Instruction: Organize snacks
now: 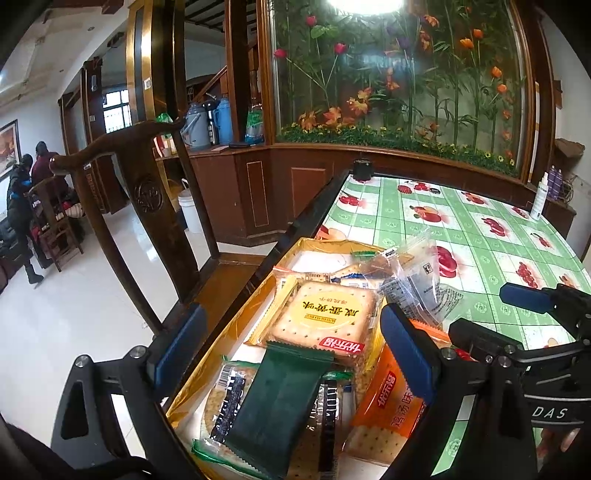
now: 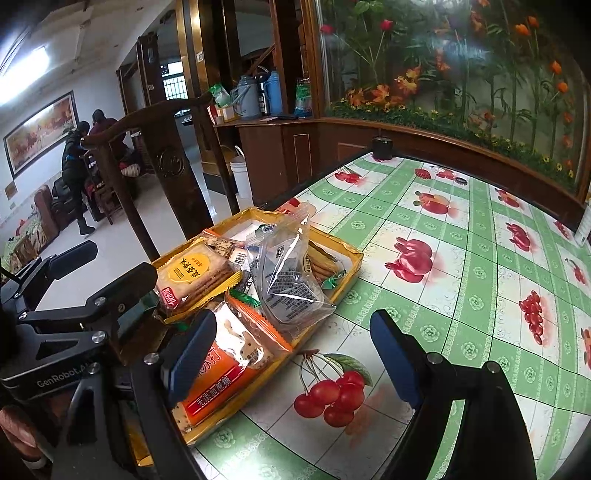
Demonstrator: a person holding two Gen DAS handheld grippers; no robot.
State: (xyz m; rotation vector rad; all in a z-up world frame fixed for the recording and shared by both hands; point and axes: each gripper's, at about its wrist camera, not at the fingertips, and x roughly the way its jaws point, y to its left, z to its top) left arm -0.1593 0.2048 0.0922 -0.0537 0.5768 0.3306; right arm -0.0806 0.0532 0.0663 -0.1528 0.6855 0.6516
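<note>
Bench (image 2: 461, 258) with green fruit cloth, yellow tray (image 2: 354, 258) at its left edge full of snack packs, left gripper (image 1: 291, 354) above the tray, jaws wide open, empty, cracker pack (image 1: 321, 317) between them, right gripper (image 2: 291, 354) at tray's near corner, jaws open, empty, orange pack (image 2: 221, 373) beside its left jaw

Bright ceiling light (image 1: 364, 5) glares white at the top, its sheen on the glass flower panel (image 1: 399, 74); fisheye bending and dark vignette at corners.
</note>
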